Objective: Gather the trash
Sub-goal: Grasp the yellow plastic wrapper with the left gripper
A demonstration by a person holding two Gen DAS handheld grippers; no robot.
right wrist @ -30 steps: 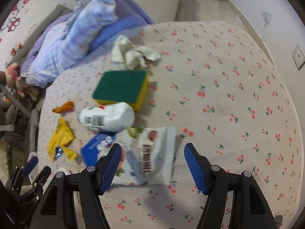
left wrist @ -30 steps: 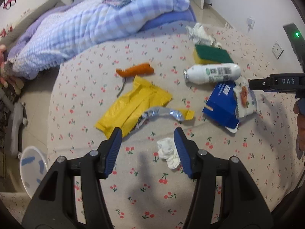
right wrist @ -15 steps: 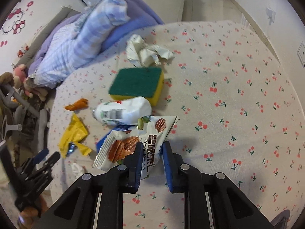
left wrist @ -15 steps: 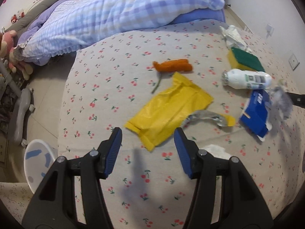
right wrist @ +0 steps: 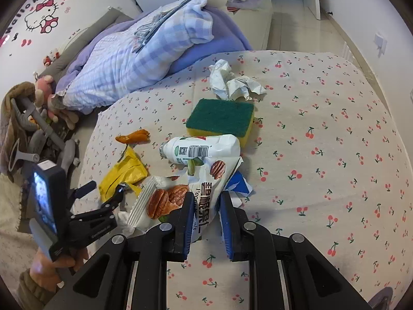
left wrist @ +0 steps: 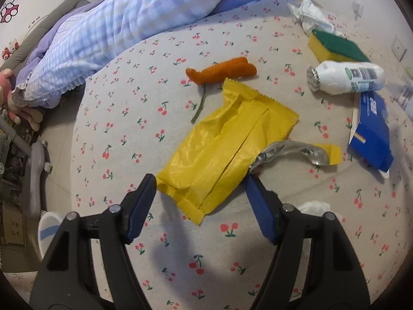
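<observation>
Trash lies on the cherry-print bed sheet [left wrist: 124, 98]. My left gripper [left wrist: 201, 201] is open, its fingers on either side of the near end of a yellow wrapper [left wrist: 227, 149]. Past it lie an orange carrot-like piece [left wrist: 222, 73], a foil scrap [left wrist: 291, 149], a blue carton [left wrist: 371, 129], a white bottle [left wrist: 348, 77] and a green-yellow sponge [left wrist: 335, 46]. A white tissue [left wrist: 315, 206] lies by the right finger. My right gripper [right wrist: 206, 206] is shut on a white pecan snack bag [right wrist: 185, 191], held above the sheet [right wrist: 335, 155].
A purple checked duvet [left wrist: 116, 31] is heaped at the far side of the bed. Crumpled paper [right wrist: 232, 80] lies beyond the sponge [right wrist: 222, 116]. The bottle [right wrist: 204, 148] lies just past the snack bag. Floor and a grey frame [left wrist: 33, 170] lie off the bed's left edge.
My right gripper closed on the snack bag and lifted it off the carton. My left gripper moved left and forward from the tissue until its fingers flank the yellow wrapper.
</observation>
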